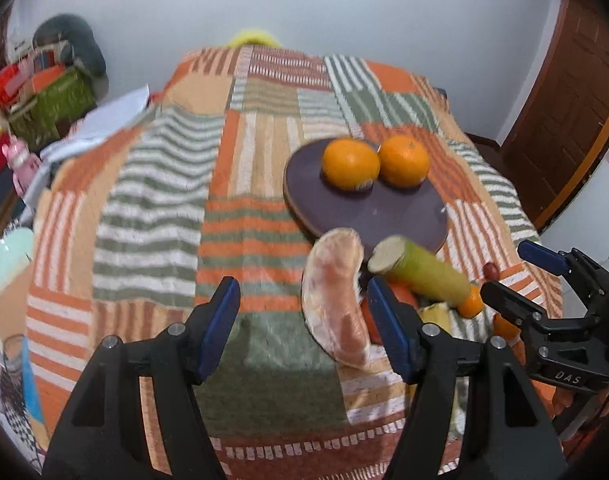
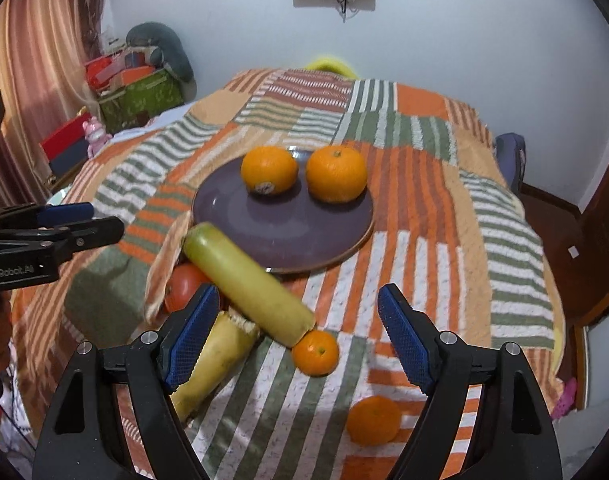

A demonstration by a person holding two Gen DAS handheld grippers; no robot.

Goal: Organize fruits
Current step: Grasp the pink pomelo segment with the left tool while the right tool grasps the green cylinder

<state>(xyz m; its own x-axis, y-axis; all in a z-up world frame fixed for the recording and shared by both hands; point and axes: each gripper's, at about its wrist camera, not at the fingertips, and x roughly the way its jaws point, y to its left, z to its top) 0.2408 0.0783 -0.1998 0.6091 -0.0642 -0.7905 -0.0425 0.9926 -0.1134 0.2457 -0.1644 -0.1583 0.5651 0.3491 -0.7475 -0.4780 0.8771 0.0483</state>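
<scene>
A dark purple plate [image 2: 288, 236] [image 1: 384, 216] holds two oranges [image 2: 269, 170] [image 2: 336, 174] on the striped patchwork cloth. In front of it lie a green sugarcane piece [image 2: 248, 280] [image 1: 424, 272], a pale cane piece [image 2: 212, 360], a red tomato [image 2: 182, 286], a pomelo segment [image 1: 336, 304], and two small oranges [image 2: 315, 352] [image 2: 373, 420]. My left gripper [image 1: 304, 328] is open, the pomelo segment between its fingers. My right gripper [image 2: 296, 340] is open above the small orange and cane; it also shows in the left wrist view [image 1: 516, 276].
The cloth-covered table [image 2: 424, 128] drops off at its edges. Boxes and a green bag [image 2: 140, 96] stand at the far left by a curtain. A wooden door [image 1: 564, 120] is at the right. A pale bowl [image 1: 12, 260] sits at the left edge.
</scene>
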